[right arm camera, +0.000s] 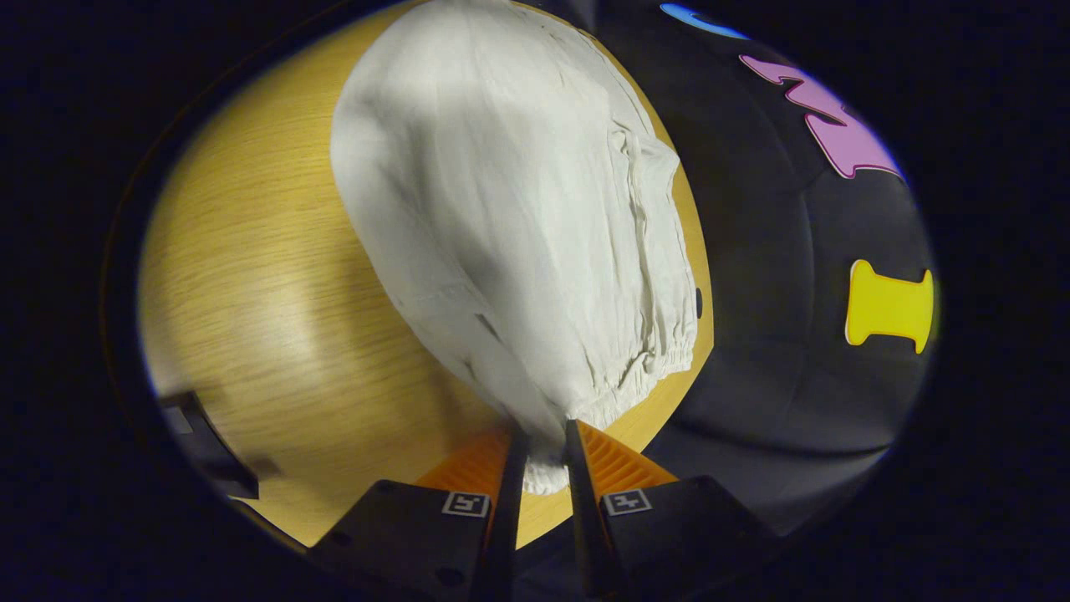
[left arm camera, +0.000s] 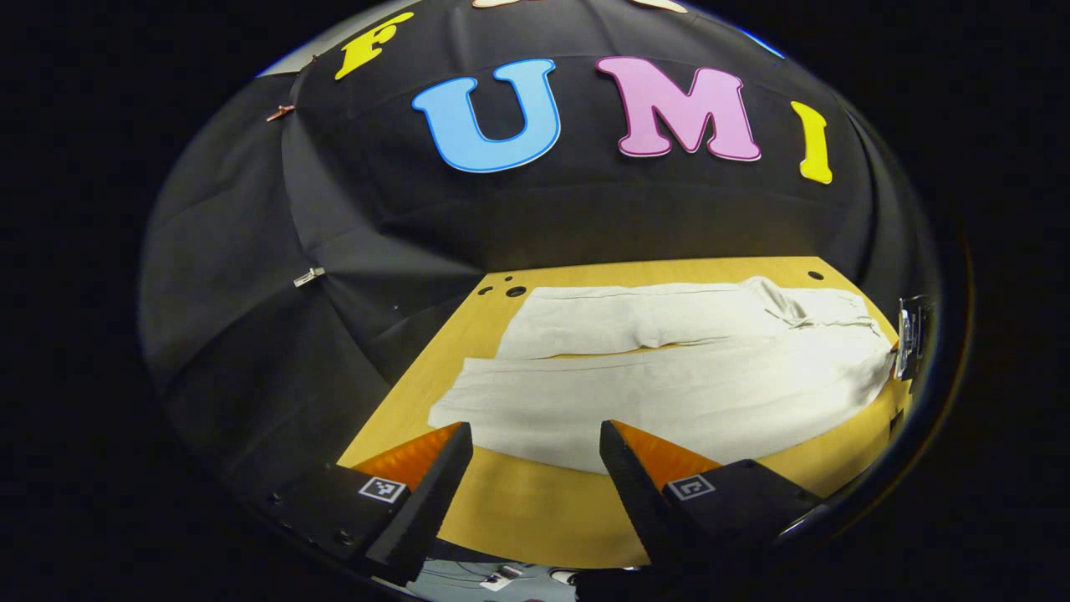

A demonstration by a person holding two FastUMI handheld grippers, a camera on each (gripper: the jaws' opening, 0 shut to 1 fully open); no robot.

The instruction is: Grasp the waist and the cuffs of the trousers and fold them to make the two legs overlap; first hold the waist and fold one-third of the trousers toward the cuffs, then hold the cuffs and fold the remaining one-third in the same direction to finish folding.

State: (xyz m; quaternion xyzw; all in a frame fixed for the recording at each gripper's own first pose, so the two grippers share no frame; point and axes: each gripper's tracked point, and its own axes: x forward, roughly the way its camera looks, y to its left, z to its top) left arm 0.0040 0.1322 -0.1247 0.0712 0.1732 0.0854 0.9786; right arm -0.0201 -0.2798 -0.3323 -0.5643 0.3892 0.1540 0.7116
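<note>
Trousers [left arm camera: 669, 376] spread flat on wooden table [left arm camera: 535, 518], legs side by side. Waist corner is pinched by right gripper [right arm camera: 543, 456]. Left gripper [left arm camera: 535, 447] held open, empty, near cuff; cuff should be gripped level before legs are overlapped.

Left gripper [left arm camera: 535, 435]: fingers [left arm camera: 435, 477] standing wide apart, holding nothing, hovering over the near edge of the table [left arm camera: 535, 518]. Right gripper [right arm camera: 543, 439]: fingers [right arm camera: 512, 477] pressing nearly together, pinching the waist corner of the trousers [right arm camera: 518, 217] between both, at the near right table edge.
</note>
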